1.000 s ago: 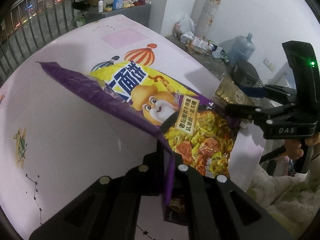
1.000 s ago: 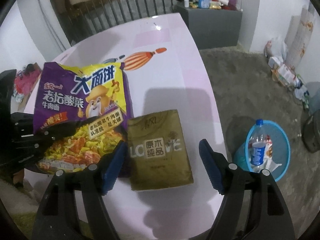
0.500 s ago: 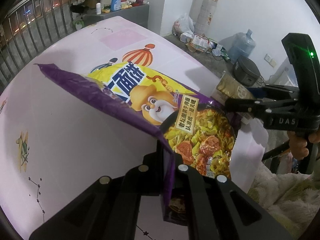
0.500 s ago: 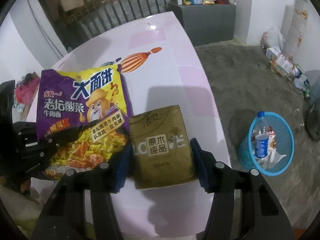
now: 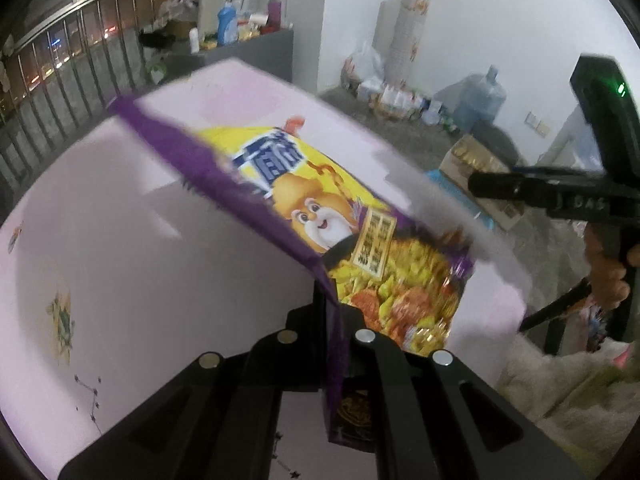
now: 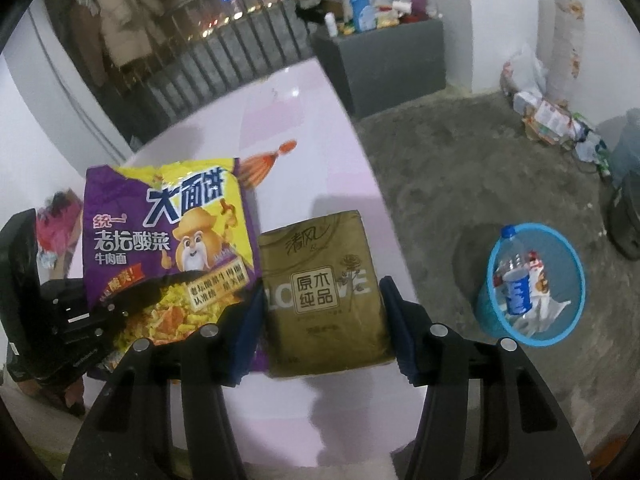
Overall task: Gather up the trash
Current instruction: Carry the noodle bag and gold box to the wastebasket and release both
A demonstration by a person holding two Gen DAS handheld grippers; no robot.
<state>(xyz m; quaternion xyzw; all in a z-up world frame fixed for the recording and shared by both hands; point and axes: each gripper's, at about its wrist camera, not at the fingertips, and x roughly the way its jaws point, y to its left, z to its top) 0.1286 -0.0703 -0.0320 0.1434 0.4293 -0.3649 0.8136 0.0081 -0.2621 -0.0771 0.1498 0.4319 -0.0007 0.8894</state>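
Pinching the purple-and-yellow noodle packet (image 5: 320, 216) by its edge, the left gripper (image 5: 334, 332) has its jaws pressed together on it, the packet slanting up ahead of them. Between the right gripper's (image 6: 322, 324) blue pads (image 6: 394, 316) sits a gold tissue pack (image 6: 324, 292), gripped from both sides. Below both spreads a pink table (image 6: 304, 128); right of the jaws, on the grey floor (image 6: 440, 168), stands a blue bin (image 6: 576, 276).

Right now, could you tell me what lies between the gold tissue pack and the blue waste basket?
In the right wrist view, only the right gripper's blue finger, the table edge and bare grey floor separate the gold tissue pack from the blue waste basket.
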